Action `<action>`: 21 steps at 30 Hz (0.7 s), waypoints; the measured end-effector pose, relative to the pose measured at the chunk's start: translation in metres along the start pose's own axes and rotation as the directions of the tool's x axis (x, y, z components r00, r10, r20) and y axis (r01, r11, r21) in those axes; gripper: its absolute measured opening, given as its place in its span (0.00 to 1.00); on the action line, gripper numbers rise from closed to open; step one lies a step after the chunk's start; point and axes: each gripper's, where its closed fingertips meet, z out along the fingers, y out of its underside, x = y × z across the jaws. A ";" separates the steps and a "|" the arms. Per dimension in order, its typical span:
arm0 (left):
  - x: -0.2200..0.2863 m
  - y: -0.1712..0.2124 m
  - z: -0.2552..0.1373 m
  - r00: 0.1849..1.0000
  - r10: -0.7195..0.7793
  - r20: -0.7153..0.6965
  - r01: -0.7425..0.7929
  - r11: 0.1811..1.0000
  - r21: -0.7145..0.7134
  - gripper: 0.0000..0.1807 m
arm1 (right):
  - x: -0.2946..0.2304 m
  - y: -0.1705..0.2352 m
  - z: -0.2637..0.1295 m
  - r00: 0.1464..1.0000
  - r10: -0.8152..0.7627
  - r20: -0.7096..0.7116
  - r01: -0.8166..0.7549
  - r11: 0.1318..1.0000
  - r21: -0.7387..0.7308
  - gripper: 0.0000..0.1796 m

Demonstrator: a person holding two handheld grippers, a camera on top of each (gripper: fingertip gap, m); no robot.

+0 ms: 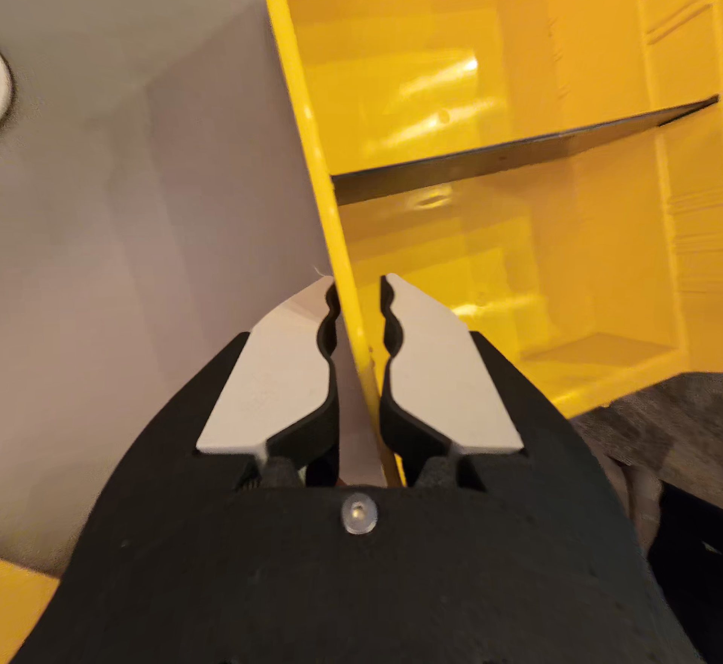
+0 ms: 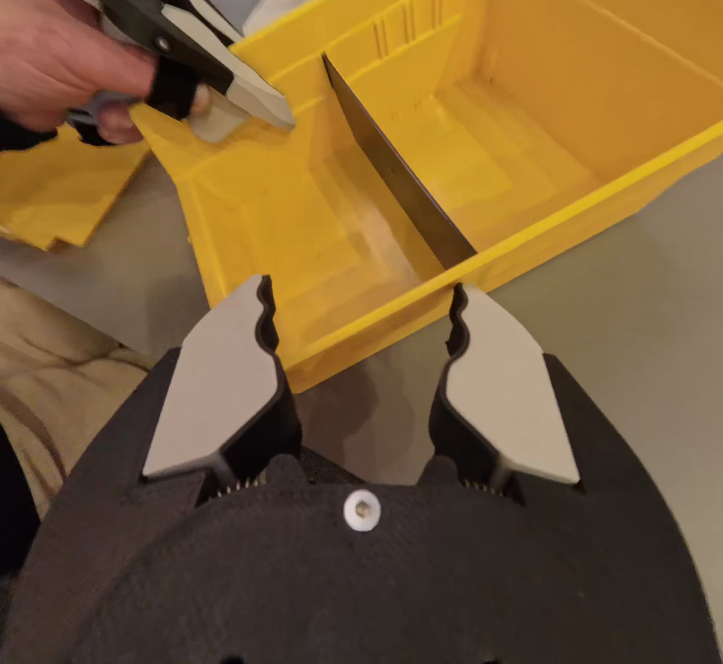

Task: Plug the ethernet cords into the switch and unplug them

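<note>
Warm indoor light, soft glare on yellow plastic, motion-blurred edges.

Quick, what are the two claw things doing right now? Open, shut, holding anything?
Left gripper: fingers nearly shut around the yellow bin side wall; real contact cannot be told.
Right gripper: fingers wide open, empty, over the bin's near rim.

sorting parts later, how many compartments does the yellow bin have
2, split by one black divider: a near compartment by the left gripper, a far one beyond. Both look empty.
</note>
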 end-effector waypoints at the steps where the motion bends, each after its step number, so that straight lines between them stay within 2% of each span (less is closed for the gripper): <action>1: 0.008 0.004 0.003 0.999 -0.023 -0.033 0.022 1.000 -0.007 0.16 | 0.005 0.000 -0.001 1.000 -0.009 0.004 0.009 1.000 -0.016 0.45; 4: 0.032 0.009 0.002 0.993 -0.039 -0.107 0.040 0.999 0.006 0.26 | 0.024 0.003 -0.008 1.000 -0.027 0.016 0.028 0.993 -0.115 0.36; 9: 0.078 0.010 0.005 0.978 -0.042 -0.203 0.049 0.998 0.030 0.39 | 0.071 -0.002 -0.021 0.995 -0.094 -0.042 0.080 0.962 -0.259 0.24; 11: 0.094 0.006 0.010 0.972 -0.040 -0.230 0.053 0.997 0.049 0.41 | 0.094 -0.004 -0.026 0.988 -0.128 -0.089 0.093 0.942 -0.322 0.19; 14: 0.118 -0.008 0.018 0.959 -0.026 -0.283 0.051 0.995 0.082 0.51 | 0.127 -0.007 -0.032 0.964 -0.214 -0.159 0.131 0.899 -0.418 0.15; 16: 0.135 -0.016 0.021 0.929 -0.027 -0.369 0.066 0.994 0.091 0.53 | 0.153 -0.010 -0.037 0.937 -0.268 -0.224 0.136 0.870 -0.475 0.11; 18: 0.145 -0.019 0.017 0.904 -0.029 -0.426 0.078 0.992 0.098 0.55 | 0.164 -0.010 -0.039 0.941 -0.276 -0.194 0.146 0.852 -0.503 0.11; 21: 0.146 -0.022 -0.022 0.903 0.054 -0.426 0.047 0.974 0.223 0.54 | 0.174 -0.011 -0.040 0.940 -0.279 -0.198 0.146 0.852 -0.503 0.14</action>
